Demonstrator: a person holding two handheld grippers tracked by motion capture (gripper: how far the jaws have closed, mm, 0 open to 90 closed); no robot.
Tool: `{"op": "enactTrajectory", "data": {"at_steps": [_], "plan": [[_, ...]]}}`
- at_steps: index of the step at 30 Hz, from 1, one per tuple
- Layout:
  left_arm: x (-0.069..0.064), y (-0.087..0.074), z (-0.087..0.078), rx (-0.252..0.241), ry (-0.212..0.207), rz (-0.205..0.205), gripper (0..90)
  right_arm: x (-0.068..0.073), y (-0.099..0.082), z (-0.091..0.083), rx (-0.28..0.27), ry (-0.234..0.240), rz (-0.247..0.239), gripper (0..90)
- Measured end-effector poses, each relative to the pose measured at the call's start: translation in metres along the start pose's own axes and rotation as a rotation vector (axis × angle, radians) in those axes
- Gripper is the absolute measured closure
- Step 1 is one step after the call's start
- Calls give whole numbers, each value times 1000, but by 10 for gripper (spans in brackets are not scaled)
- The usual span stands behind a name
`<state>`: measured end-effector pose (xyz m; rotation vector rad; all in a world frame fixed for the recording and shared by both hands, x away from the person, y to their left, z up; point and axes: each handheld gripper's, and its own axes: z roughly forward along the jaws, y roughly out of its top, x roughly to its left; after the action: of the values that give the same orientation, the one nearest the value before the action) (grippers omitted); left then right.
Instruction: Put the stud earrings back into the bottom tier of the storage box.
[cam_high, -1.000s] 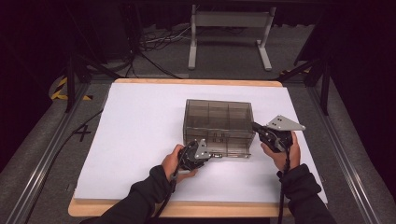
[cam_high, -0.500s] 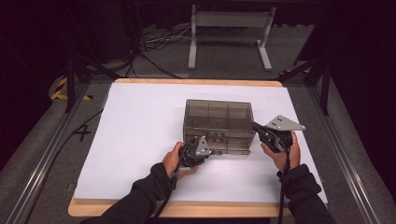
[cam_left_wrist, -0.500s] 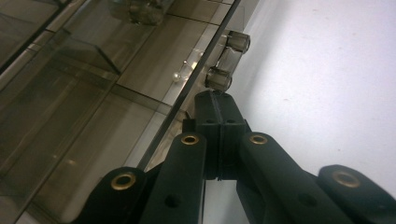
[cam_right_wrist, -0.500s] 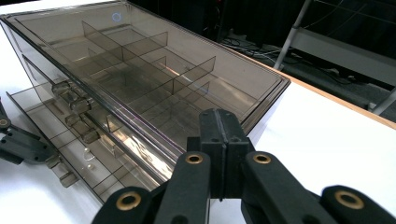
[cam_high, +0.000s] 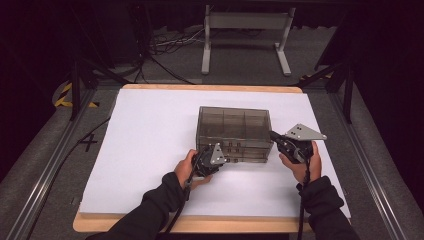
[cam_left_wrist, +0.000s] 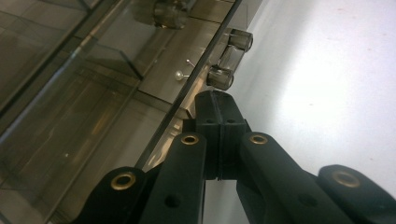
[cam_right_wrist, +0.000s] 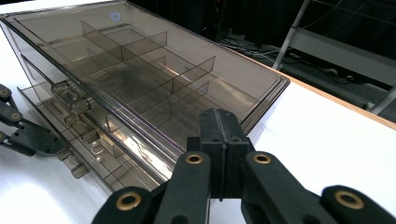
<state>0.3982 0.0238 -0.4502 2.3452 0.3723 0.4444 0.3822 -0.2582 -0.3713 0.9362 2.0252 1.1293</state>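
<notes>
White paper covers the table (cam_high: 150, 150), with the smoked-plastic drawer organizer (cam_high: 234, 131) at its middle; my left gripper (cam_left_wrist: 218, 108) sits clenched, empty, just below a drawer handle (cam_left_wrist: 229, 58), so I'd part it first while the right gripper (cam_right_wrist: 218, 122), clenched empty, steadies the corner

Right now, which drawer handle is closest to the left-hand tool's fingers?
The clear handle just past the closed left gripper, beside the pearl-headed pin; the other handle lies farther off.
</notes>
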Motion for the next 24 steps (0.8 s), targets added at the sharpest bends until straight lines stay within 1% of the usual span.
{"op": "enactTrajectory", "data": {"at_steps": [6,8,9,10,11,12,13,18,20,24], "plan": [[4,0,2,-2,13,-7,900,0,0,0,-1,-1,1,900],[5,0,2,-1,27,-3,900,0,0,0,-1,0,0,900],[5,0,2,-1,27,-3,900,0,0,0,-1,0,0,900],[6,0,3,1,38,-7,900,0,0,0,-2,-1,0,900],[6,0,3,1,38,-7,900,0,0,0,-2,-1,0,900],[8,0,2,-13,50,-21,900,0,0,0,-1,-1,1,900],[10,-1,2,-21,40,-33,900,0,0,0,-1,-2,1,900],[9,0,2,-22,42,-28,900,1,0,0,2,-10,-4,900],[9,0,2,-10,42,-27,900,2,0,0,3,-12,-6,900],[10,1,3,-8,38,-19,900,4,1,0,7,-24,-15,900]]}}
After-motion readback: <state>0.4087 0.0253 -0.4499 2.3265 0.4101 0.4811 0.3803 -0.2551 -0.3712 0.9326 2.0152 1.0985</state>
